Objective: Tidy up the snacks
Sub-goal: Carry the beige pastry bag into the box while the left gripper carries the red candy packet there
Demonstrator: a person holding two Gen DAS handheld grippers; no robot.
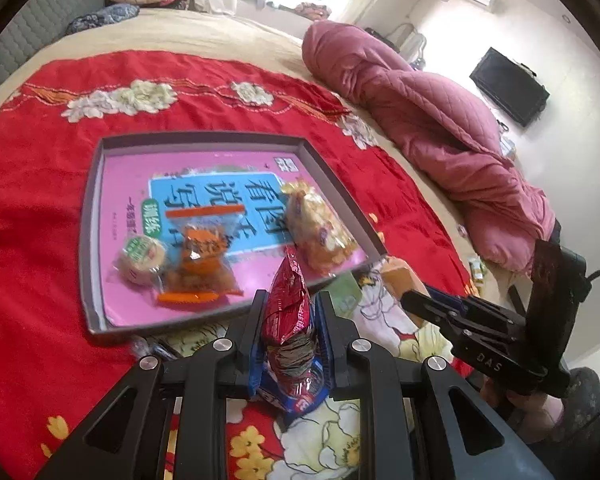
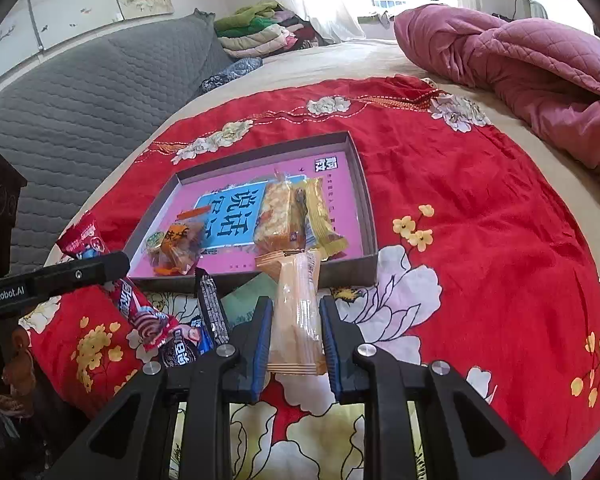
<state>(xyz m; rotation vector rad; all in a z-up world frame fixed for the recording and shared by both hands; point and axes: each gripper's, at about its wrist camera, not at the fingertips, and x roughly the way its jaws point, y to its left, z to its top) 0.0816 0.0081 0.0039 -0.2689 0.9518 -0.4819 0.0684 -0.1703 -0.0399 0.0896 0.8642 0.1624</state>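
Left gripper [image 1: 287, 320]: fingers clamped on a red snack packet [image 1: 286, 304], long axis upright, tip toward the tray [image 1: 94, 216]. Right gripper [image 2: 294, 324]: fingers clamped on a pale orange wafer packet [image 2: 296, 312], long axis along the fingers, pointing at the tray's near wall. Both packets are held just short of the tray, over the red blanket [image 2: 480, 208].

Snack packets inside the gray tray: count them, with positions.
4: round green-topped snack and orange packet at the near-left; crispy rice bar and yellow packet side by side at the right. None seems hidden.
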